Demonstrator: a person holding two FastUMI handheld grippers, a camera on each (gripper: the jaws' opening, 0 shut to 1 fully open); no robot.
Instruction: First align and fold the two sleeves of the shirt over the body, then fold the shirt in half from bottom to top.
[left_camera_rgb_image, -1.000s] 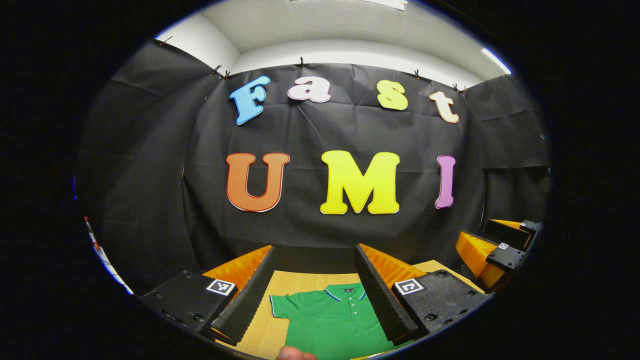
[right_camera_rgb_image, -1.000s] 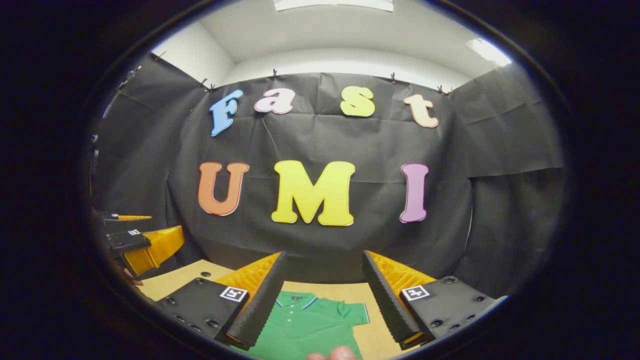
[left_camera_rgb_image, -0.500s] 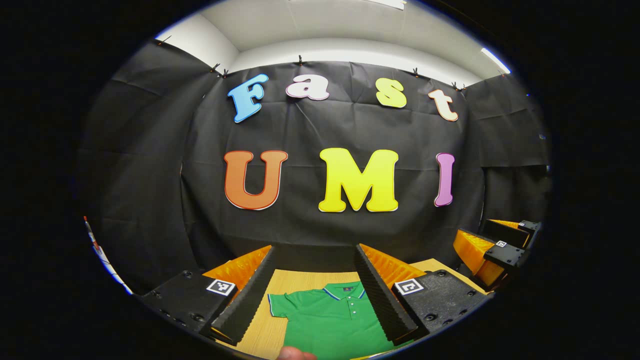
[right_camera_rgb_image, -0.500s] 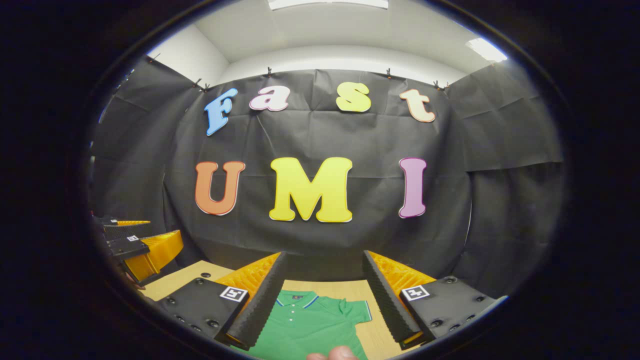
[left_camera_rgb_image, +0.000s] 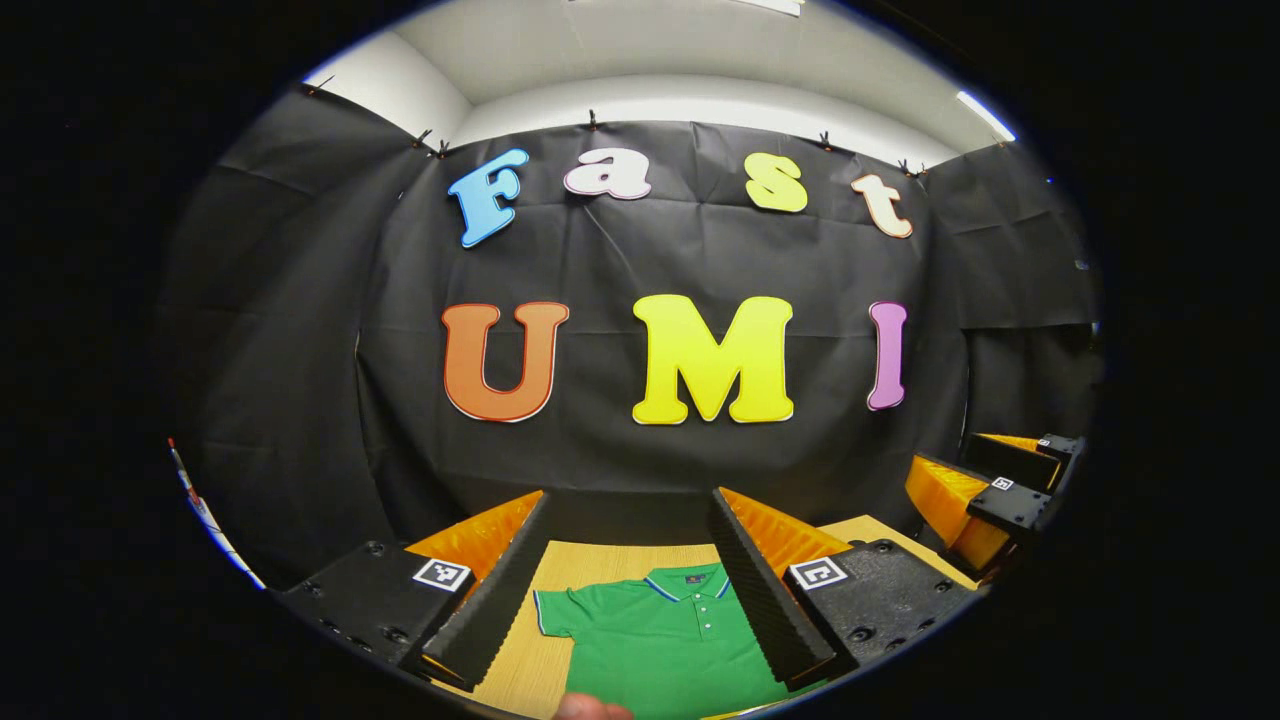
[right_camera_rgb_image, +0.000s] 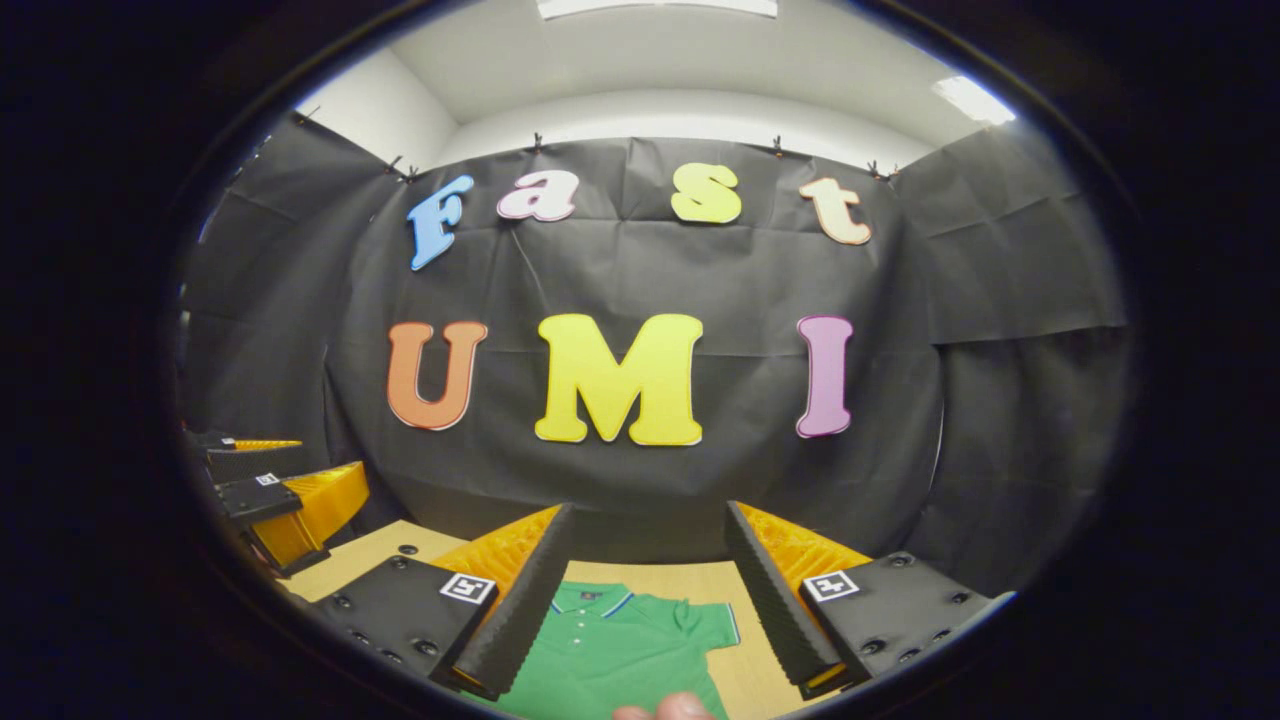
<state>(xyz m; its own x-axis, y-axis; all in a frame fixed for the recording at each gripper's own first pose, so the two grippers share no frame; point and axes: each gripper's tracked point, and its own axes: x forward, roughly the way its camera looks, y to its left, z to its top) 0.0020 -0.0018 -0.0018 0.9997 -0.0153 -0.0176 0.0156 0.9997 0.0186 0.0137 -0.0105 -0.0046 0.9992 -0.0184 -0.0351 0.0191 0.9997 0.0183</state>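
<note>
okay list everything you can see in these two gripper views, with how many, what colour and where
shirt: one, green with a pale-trimmed collar, flat on the table, sleeves spread out, not folded
table: one, light wood, under the shirt
booth wall: black cloth, behind the table
ceiling lights: at least two, white, overhead
left gripper: one, open, above the shirt's near side
right gripper: one, open, above the shirt
fingertip: one in each view, bottom edge
</note>
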